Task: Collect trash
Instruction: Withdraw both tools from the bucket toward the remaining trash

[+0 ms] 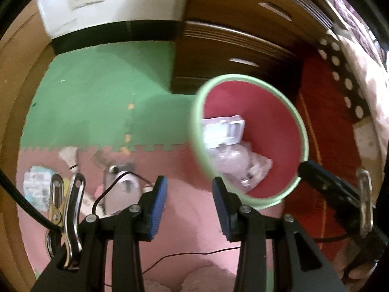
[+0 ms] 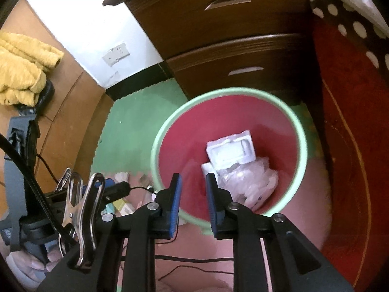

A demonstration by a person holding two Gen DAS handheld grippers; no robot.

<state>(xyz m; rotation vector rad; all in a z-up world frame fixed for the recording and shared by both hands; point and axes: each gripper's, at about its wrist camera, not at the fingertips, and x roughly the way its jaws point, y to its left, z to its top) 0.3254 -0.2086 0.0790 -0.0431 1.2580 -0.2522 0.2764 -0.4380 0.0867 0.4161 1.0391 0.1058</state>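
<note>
Both of ours are empty right now: the right gripper hangs over the bin with its jaws a little apart and nothing between them, the left gripper sits parted over the pink floor mat. A foam tray and crumpled plastic are in the bin, but wrappers are left on the mat. Risk we see: swinging left could clip the bin rim and tip it, or snag the loose cable
</note>
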